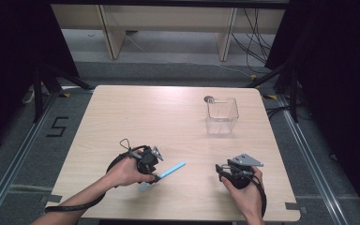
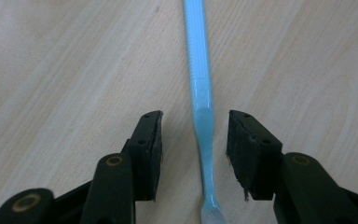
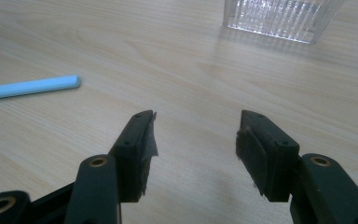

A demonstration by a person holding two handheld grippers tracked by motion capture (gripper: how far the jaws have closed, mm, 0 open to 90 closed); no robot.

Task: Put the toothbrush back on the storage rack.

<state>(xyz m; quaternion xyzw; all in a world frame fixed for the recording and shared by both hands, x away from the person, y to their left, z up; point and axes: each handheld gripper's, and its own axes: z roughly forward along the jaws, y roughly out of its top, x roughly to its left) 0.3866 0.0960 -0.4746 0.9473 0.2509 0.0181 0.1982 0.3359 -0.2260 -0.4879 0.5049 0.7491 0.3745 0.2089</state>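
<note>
Fingers (image 2: 149,149) of the left gripper (image 2: 195,154) sit on either side of the blue toothbrush (image 2: 200,93) in the left gripper view, parted with a clear gap on both sides, so nothing's pinched yet; the brush runs straight up the middle of the frame with its bristle end at the bottom edge, flat on the wooden table (image 2: 51,70). Over in the right gripper view, the right gripper (image 3: 196,140) is spread wide with only bare wood between its jaws, the toothbrush handle tip (image 3: 32,87) pokes in from the left edge, and the clear ribbed cup (image 3: 279,16) sits at the upper right. From the high view, the left hand (image 1: 124,173) comes in from the lower left, gripper angled down onto the brush just below the middle of the frame, while the right hand (image 1: 243,190) rests at lower right, gripper pointing toward the cup in the upper right part of the table. My guess is the brush goes into that cup, so pretty much everything's left: grab, lift, carry, drop. Cup looks empty as far as I can tell.
</note>
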